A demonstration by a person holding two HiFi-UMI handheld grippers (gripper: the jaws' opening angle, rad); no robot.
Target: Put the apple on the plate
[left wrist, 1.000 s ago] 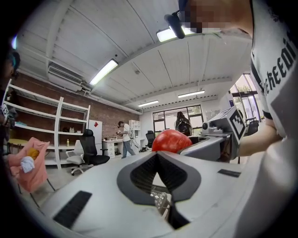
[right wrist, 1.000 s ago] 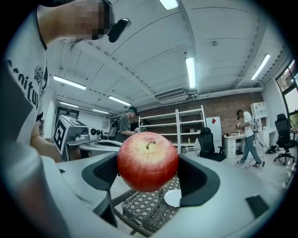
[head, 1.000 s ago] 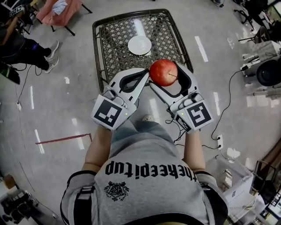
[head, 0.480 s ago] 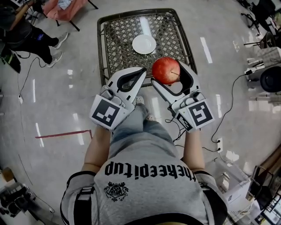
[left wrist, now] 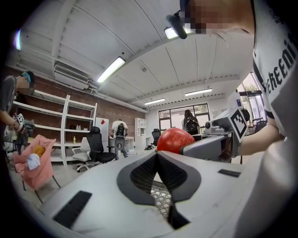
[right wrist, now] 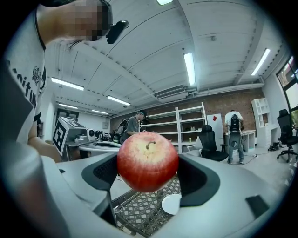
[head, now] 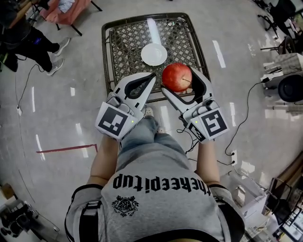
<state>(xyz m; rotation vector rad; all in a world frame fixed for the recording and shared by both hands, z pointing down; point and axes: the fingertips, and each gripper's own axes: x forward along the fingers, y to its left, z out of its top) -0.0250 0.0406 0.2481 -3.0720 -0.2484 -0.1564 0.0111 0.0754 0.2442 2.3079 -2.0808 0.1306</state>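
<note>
The person stands at the near end of a low dark metal table with a lattice top (head: 105, 56), a gripper in each hand held out in front of a grey printed shirt (head: 163, 189). The right gripper (head: 178, 79) is clamped on a round red apple with a short brown stem (right wrist: 147, 161). Its two grey jaws press the fruit from either side, and the stem end faces back toward the gripper's camera. From the head view the apple hangs in the air over the near rim of the table, off the surface.

The small round white plate (head: 154, 54) lies flat on the lattice top, farther along the table than the apple and apart from it, with nothing on it. In the right gripper view the plate shows below the apple and a little to its right, down on the lattice.

The left gripper (head: 152, 77) sits just beside the right one, its tips close to the apple's left side. Its jaws meet at the tips with nothing between them.

On the shiny grey floor, a strip of red tape (head: 66, 149) lies to the left and black cables (head: 241, 123) trail to the right. At the far left corner, another person's legs (head: 45, 54) stretch out near a pink chair (head: 66, 10).
</note>
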